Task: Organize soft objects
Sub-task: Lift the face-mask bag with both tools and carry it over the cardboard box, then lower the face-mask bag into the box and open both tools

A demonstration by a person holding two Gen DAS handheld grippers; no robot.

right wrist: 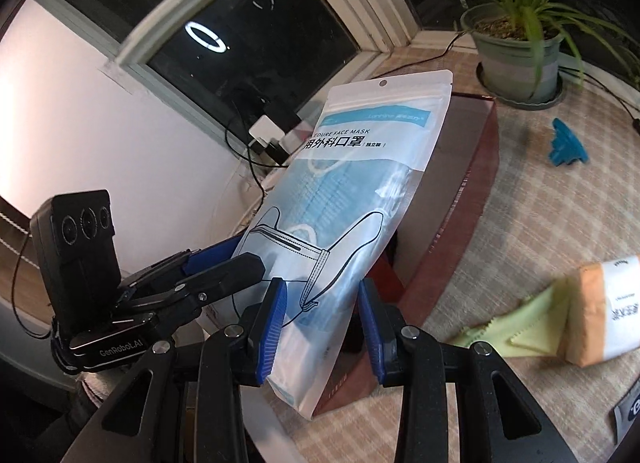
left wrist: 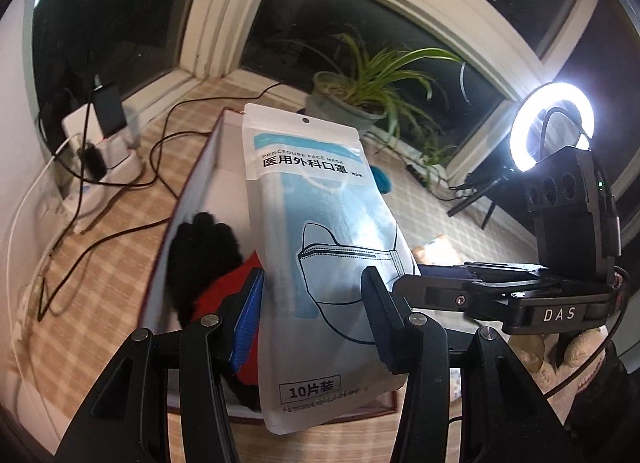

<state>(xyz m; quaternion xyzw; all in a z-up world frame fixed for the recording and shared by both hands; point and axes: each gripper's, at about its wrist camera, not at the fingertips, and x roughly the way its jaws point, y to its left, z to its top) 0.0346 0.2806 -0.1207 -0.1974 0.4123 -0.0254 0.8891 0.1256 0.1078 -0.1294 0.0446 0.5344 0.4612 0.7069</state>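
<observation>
Your left claw (left wrist: 312, 303) and your right claw (right wrist: 322, 313) both grip the same white and translucent plastic pouch of blue face masks (left wrist: 320, 247), each with its blue-padded jaws partly closed onto the pouch's lower half. In the left wrist view the pouch stands nearly upright between the pads, its hang-hole end pointing away from you, and your right claw reaches in from the right to meet the pouch's edge. In the right wrist view the same pouch (right wrist: 352, 219) leans to the right, with your left claw clamped on its left edge. You are holding the pouch off the surface, over the near end of a dark red rectangular box (left wrist: 192, 191) with a pale inside that sits on the beige checked cloth of the tabletop (left wrist: 120, 231). Inside the box lie a black knitted glove (left wrist: 204, 255) and a red soft item (left wrist: 224, 291) touching it. On the cloth to the right of the box are a blue rubbery piece (right wrist: 566, 145), a pale green cloth with zigzag edges (right wrist: 528, 327) and an orange wrapped pack with a white label (right wrist: 604, 311) just beside it. A green potted plant (right wrist: 520, 55) stands beyond the box near the window, and a lit ring light (left wrist: 554, 125) glows at the right.
</observation>
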